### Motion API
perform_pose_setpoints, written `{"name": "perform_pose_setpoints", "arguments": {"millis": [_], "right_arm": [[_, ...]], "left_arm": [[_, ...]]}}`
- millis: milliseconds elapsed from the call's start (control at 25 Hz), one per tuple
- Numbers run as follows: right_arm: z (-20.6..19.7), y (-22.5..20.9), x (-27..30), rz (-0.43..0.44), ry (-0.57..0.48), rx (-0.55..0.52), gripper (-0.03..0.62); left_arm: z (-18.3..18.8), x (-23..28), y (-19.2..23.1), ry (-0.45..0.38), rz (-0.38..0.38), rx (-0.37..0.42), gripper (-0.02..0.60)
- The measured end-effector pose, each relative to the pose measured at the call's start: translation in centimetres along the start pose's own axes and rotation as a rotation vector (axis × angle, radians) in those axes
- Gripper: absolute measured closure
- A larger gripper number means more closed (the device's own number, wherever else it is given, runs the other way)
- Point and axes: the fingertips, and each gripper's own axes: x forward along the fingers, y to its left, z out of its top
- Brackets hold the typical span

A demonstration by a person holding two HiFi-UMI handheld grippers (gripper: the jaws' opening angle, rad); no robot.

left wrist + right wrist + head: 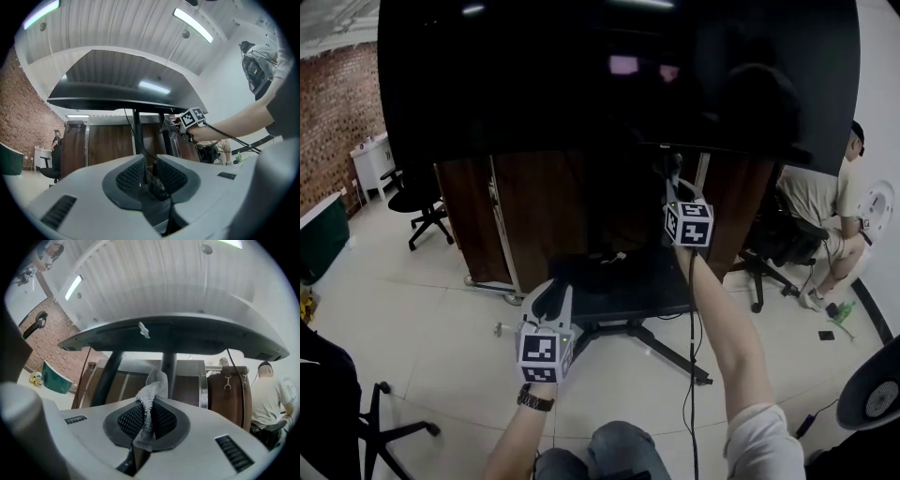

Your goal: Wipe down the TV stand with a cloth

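The black TV fills the top of the head view, on a stand with a dark pole and a black base shelf on legs. My right gripper is raised just under the TV's lower edge, close to the pole, shut on a grey mesh cloth that sticks up from between its pads. The same gripper also shows in the left gripper view. My left gripper hangs low at the front left edge of the base shelf, its jaws shut to a narrow slit with nothing visibly held.
Dark wooden cabinets stand behind the stand. There is an office chair at the left and a seated person at the right. A fan and a chair base flank my legs. A cable hangs from the right gripper.
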Motion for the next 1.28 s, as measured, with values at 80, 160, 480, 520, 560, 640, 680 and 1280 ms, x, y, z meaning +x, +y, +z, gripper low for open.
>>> {"name": "perform_pose_setpoints", "arguments": {"millis": [80,160,480,520,560,640,680,1280], "right_arm": [[-3.0,-1.2,0.5,0.012,0.091,0.007,0.569],[-7.7,-0.9,-0.1,0.039,0.188,0.015,0.569],[-19.1,4.9,-7.1,0.165,0.342,0.100,0.569],[-18.4,6.3,-7.4,0.194,0.325,0.102,0.569],[-17.4,7.8,-7.7,0.224,0.307,0.112,0.569],[-15.5,11.4,-7.9,0.293,0.288,0.153,0.569],[-14.9,13.2,-8.1,0.329,0.291,0.174,0.569],[-21.3,-8.5,-14.6,-0.123,0.515,0.109,0.569]], "left_arm": [[-1.0,0.1,-0.2,0.011,0.001,-0.018,0.466],[-2.2,0.1,-0.6,0.029,-0.004,-0.026,0.466],[-4.3,-0.6,-2.5,0.057,-0.027,-0.017,0.466],[-4.3,-0.7,-2.5,0.058,-0.022,-0.016,0.466],[-4.3,-0.7,-2.6,0.058,-0.018,-0.019,0.466],[-4.2,-0.6,-2.9,0.053,-0.017,-0.034,0.466],[-4.0,-0.5,-3.3,0.047,-0.021,-0.039,0.466],[-3.5,-2.5,-5.1,0.040,-0.050,-0.041,0.466]]}}
